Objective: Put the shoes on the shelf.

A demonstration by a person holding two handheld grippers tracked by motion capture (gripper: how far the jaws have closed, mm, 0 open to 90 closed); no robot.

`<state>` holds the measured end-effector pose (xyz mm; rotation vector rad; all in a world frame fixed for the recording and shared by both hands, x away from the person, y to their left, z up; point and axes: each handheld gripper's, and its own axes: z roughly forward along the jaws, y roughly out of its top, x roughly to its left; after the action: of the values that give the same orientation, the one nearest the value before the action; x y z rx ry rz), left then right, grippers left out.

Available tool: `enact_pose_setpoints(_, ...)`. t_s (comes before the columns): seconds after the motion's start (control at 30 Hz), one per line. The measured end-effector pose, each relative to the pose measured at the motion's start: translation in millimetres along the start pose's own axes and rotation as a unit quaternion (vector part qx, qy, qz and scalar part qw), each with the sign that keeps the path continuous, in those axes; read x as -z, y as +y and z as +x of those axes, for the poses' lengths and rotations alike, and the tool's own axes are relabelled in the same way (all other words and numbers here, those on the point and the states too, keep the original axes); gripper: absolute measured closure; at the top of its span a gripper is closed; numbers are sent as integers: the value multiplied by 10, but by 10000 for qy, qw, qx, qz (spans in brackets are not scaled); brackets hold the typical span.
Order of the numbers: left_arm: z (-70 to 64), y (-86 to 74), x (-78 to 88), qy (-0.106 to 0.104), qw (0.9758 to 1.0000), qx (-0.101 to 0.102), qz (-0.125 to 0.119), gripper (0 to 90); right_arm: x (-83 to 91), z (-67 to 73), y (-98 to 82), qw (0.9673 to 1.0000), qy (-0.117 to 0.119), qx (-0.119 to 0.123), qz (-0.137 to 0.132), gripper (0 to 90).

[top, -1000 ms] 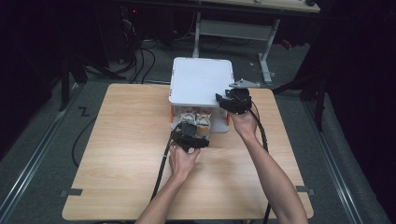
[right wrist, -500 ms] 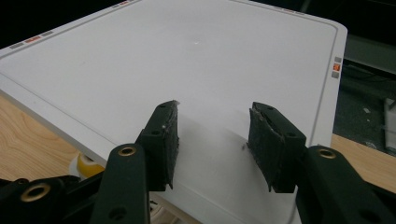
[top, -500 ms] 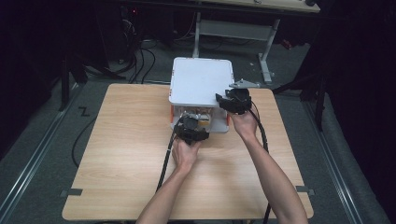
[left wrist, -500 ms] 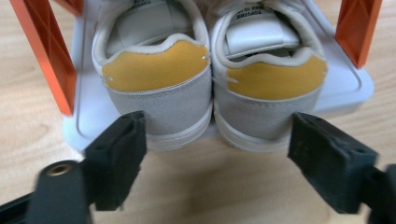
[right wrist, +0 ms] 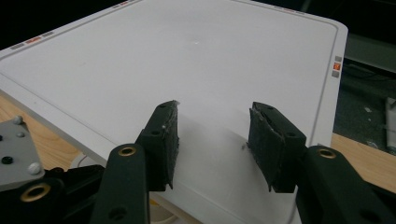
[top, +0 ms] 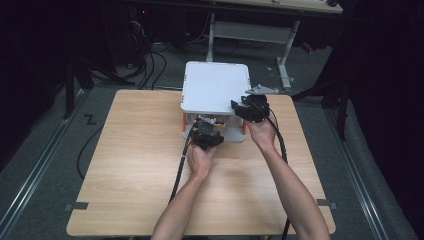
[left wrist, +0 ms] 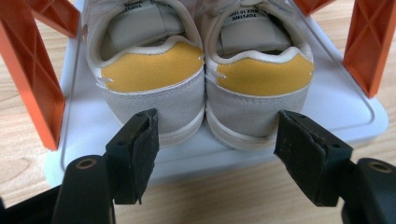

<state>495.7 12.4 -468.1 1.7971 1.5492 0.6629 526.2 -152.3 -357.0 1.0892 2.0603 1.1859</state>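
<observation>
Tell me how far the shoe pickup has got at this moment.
Done: the left gripper is lined up behind the pair of shoes on the lower shelf. In hand: its jaws have just been closing around both heels, not yet touching. The right gripper hovers open over the top shelf. Left: grip and pull the shoes out.

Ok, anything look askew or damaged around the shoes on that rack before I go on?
Nothing stands out. The two shoes sit side by side, heels outward, on the white lower shelf; the left hand-held gripper is open.
</observation>
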Motion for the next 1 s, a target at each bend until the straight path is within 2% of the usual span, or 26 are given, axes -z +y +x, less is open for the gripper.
enact_pose_setpoints(0.17, -7, 31, -29, 5, 10000, 66, 15, 311, 0, 2, 4, 10000, -10, 16, 13, 529)
enact_pose_setpoints(0.3, 9, 23, -17, -18, 10000, -8, -23, 313, 0, 2, 2, 10000, -11, 19, 7, 529)
enact_pose_setpoints(0.37, 24, 24, -7, -104, 9999, -17, 5, 301, 1, 3, 3, 10000, -11, 10, 12, 529)
enact_pose_setpoints(0.5, 55, 16, 24, -133, 9998, -112, 49, 284, 2, -1, 4, 10000, -2, -6, 6, 528)
enact_pose_setpoints(0.63, 110, 7, 130, -231, 9996, -148, -87, 279, 2, -3, 3, 10000, 6, -19, -11, 527)
enact_pose_setpoints(0.73, 150, 1, 220, -391, 9989, -183, -154, 273, 7, -9, 4, 10000, 35, -29, 4, 496)
enact_pose_setpoints(0.8, 171, -14, 306, -471, 9983, -300, -151, 272, 19, -16, 2, 10000, 57, -34, 24, 482)
enact_pose_setpoints(0.9, 207, -37, 420, -571, 9975, -356, -237, 271, 52, -27, -5, 9999, 101, -62, 77, 463)
enact_pose_setpoints(1.0, 268, -53, 555, -649, 9961, -451, -389, 279, 96, -39, -6, 9998, 154, -101, 109, 456)
